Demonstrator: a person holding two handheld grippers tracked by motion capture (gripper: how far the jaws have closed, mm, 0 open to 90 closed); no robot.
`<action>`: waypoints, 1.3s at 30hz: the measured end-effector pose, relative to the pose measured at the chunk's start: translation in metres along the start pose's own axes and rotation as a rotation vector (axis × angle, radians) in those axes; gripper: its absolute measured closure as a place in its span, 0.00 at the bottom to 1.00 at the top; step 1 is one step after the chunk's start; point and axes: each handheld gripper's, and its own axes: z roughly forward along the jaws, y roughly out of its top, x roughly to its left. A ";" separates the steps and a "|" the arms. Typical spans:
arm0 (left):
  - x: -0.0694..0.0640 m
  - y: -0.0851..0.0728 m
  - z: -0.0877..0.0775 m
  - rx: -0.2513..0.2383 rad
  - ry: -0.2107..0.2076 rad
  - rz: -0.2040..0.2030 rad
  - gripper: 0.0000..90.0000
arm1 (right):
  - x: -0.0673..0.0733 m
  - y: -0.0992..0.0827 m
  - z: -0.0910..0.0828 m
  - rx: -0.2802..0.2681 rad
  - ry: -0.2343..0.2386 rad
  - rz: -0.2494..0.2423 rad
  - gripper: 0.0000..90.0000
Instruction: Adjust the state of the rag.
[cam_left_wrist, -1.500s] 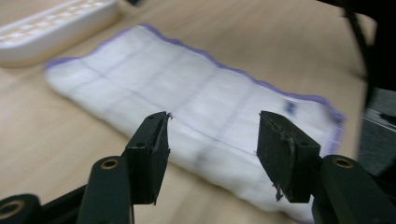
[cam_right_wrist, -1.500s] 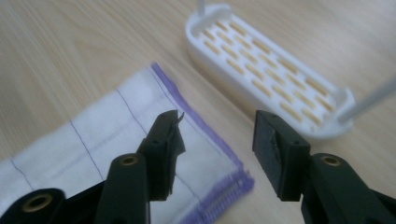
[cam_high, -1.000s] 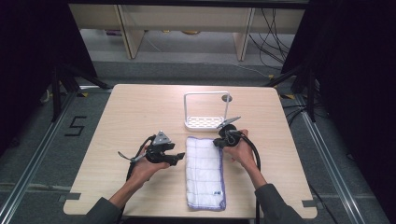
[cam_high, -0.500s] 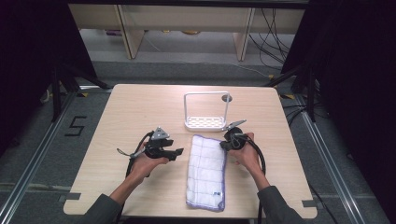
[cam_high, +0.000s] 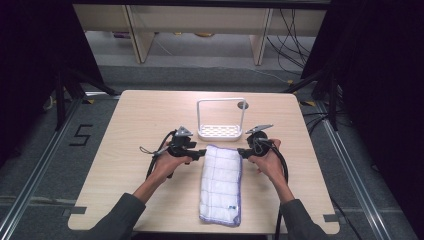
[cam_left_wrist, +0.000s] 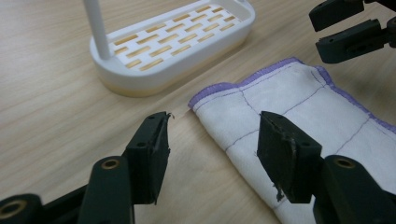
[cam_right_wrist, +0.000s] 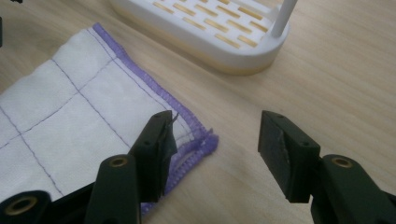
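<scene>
The folded white purple-hemmed cloth is laid flat; its far corners sit between spread, just-opened jaws, released and ungripped.

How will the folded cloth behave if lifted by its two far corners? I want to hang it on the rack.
The cloth looks thin and soft, so it will likely droop and unfold. Its stitched purple hem probably gives some grip. It lies flat on the table and seems light.

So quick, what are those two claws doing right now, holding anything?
Left claw: open, holding nothing, at the cloth's far left corner.
Right claw: just opened, holding nothing, over the cloth's far right corner.
</scene>
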 end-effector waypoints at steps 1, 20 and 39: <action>-0.001 0.002 0.004 0.011 -0.004 0.003 0.48 | -0.001 -0.001 0.002 0.006 0.008 0.005 0.51; -0.008 0.005 0.036 0.083 -0.028 0.110 0.79 | 0.006 -0.003 0.024 0.057 0.002 -0.006 0.57; -0.004 -0.011 0.010 0.013 -0.031 0.124 0.91 | 0.020 0.001 0.025 0.001 0.126 -0.081 0.92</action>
